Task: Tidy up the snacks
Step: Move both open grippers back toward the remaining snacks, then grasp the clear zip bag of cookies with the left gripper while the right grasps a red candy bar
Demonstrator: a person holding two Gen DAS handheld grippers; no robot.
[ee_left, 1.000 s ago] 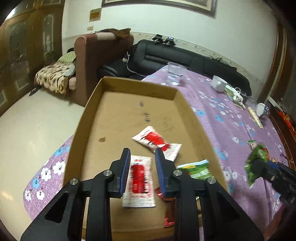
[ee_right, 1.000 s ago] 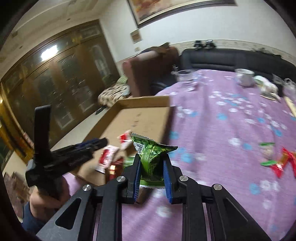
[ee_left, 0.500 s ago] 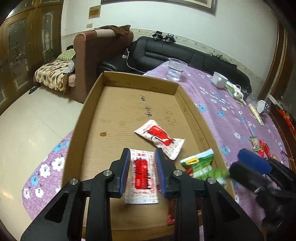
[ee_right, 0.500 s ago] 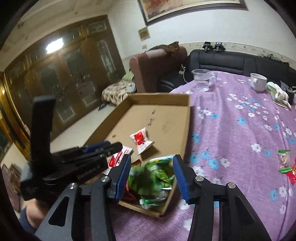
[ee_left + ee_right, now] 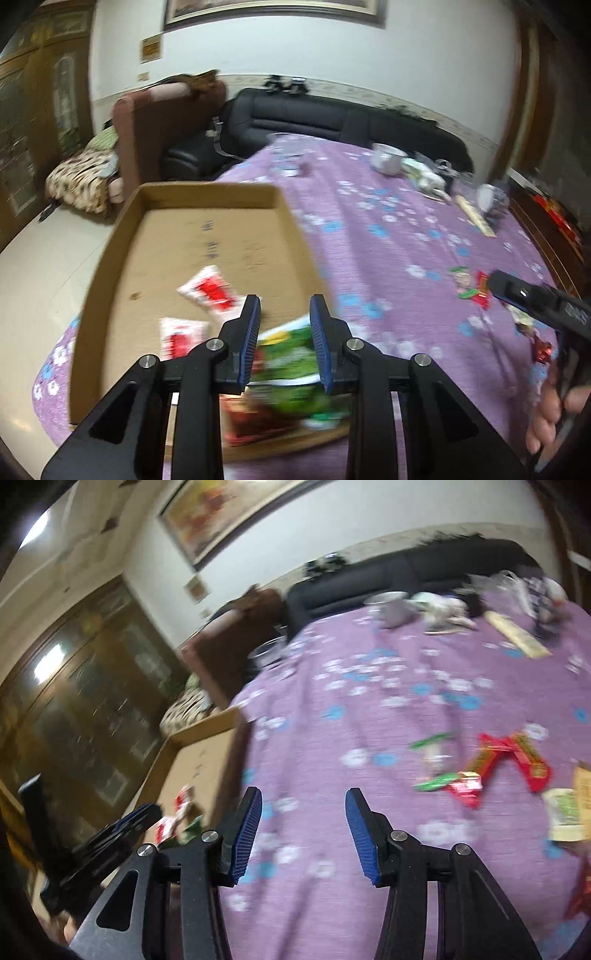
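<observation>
A shallow cardboard box point(image 5: 110, 258) lies on the purple flowered tablecloth and holds two white-and-red snack packets point(image 5: 208, 290) and green packets point(image 5: 295, 354) at its near right corner. My left gripper point(image 5: 284, 314) is open and empty, hovering over the box's near right corner above the green packets. My right gripper point(image 5: 303, 812) is open and empty over bare tablecloth, to the right of the box point(image 5: 199, 760). Loose red and green snacks point(image 5: 495, 764) lie on the cloth to its right. The right gripper also shows in the left wrist view point(image 5: 535, 302).
A glass point(image 5: 267, 653), a white cup point(image 5: 386, 158) and other clutter point(image 5: 476, 218) stand at the table's far side. A black sofa point(image 5: 332, 118) and a brown armchair point(image 5: 147, 122) lie beyond the table. More snacks point(image 5: 565, 812) sit at the far right.
My right gripper let go of the green packet in the box and swung right over the tablecloth. My left gripper opened wider and moved right towards the box's near right corner.
</observation>
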